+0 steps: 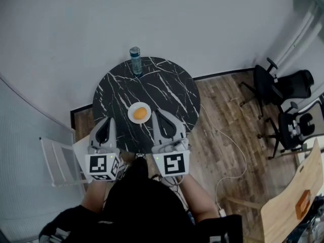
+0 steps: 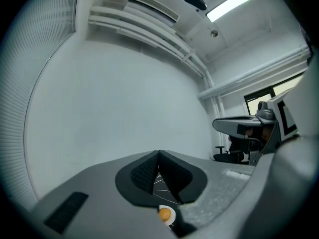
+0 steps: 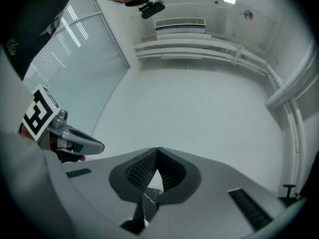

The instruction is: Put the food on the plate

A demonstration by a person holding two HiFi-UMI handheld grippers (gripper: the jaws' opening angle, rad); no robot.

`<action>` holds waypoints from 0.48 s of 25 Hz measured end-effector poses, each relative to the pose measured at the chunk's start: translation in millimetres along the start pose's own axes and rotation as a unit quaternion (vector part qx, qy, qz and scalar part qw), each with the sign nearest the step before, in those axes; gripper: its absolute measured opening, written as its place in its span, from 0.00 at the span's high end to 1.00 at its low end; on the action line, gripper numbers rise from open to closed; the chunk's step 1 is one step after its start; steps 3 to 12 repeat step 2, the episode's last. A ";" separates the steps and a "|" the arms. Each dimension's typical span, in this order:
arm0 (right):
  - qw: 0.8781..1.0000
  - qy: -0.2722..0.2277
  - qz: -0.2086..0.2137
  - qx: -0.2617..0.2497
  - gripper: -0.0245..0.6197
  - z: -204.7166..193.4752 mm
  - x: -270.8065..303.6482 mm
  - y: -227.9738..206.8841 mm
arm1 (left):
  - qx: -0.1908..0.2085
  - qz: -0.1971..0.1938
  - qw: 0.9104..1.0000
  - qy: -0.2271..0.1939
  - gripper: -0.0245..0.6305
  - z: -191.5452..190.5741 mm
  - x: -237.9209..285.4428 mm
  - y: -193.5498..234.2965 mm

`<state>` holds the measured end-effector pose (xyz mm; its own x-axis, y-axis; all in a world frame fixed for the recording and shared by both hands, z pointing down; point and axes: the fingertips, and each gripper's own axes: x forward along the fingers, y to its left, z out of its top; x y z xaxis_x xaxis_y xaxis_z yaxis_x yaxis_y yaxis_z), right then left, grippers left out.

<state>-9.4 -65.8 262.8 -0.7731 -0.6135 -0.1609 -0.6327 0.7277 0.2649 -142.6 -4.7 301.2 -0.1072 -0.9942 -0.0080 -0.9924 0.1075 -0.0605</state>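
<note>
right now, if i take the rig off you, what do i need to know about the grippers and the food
Left gripper: jaws shut, empty, over the near edge of the round black marble table.
Right gripper: jaws shut, empty, just right of the plate.
Round orange food piece lies on the small white plate, towards the table's near side. A teal bottle stands at the far edge.
Done: the food is on the plate.
Left: nothing that shows; no other food is in view.

The person wears a black top (image 1: 139, 201), seemingly short-sleeved. The left claw (image 1: 108, 120) and right claw (image 1: 156, 112) are grey with black ribbed pads (image 2: 144, 174), each carrying a white cube (image 1: 103, 166) printed with black square markers.
</note>
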 end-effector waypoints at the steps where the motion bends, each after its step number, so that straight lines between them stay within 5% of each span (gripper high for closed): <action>1: 1.000 0.001 0.000 -0.001 0.97 0.1 -0.1 -0.2 | 0.000 -0.001 1.000 0.001 0.96 0.1 0.3 -0.6; 12: 1.000 0.002 0.001 -0.001 0.97 0.3 -0.2 -0.4 | 0.000 -0.002 1.000 0.002 0.96 0.2 0.5 -1.2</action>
